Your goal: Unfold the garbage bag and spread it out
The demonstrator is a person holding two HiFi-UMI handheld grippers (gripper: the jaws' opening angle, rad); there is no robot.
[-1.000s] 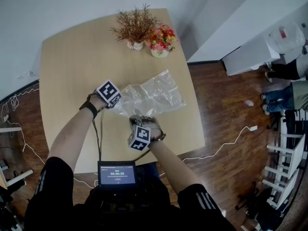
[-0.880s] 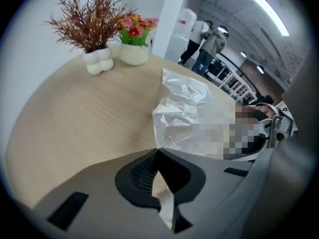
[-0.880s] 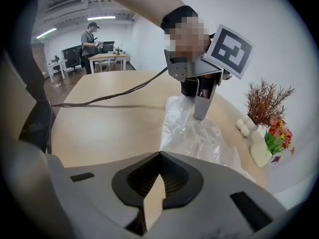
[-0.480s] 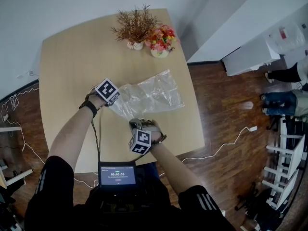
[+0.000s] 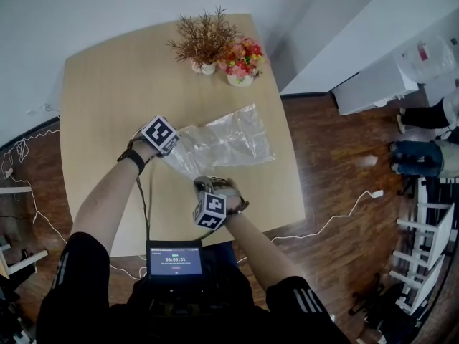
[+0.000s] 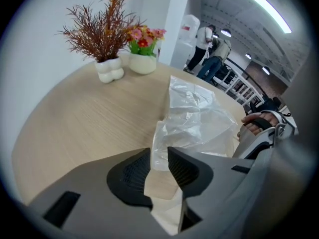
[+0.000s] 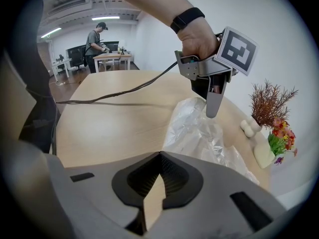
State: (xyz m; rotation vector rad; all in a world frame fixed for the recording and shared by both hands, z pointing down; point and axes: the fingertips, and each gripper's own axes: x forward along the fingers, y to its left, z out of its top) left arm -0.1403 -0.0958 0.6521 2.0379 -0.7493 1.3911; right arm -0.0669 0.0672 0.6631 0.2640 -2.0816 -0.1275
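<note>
A clear, crumpled garbage bag [image 5: 224, 142] lies partly spread on the wooden table [image 5: 107, 84], right of centre. My left gripper [image 5: 172, 152] is at the bag's left corner. In the left gripper view its jaws [image 6: 159, 154] are opening, with a gap between the pads and the bag's corner [image 6: 164, 138] lying loose in it. My right gripper [image 5: 205, 184] is at the bag's near edge. It is shut [image 7: 159, 154] with nothing between the pads. The bag [image 7: 199, 133] lies just beyond and to the right of it, under the left gripper [image 7: 212, 111].
A dried brown plant [image 5: 203, 45] and a pot of flowers [image 5: 242, 61] stand at the table's far edge. A black cable [image 5: 145, 199] runs over the near side to a small screen [image 5: 174, 260] at my lap. People stand at the room's right.
The left gripper has crept slightly up and to the left at the bag's corner. The bag and the right gripper have hardly moved.
</note>
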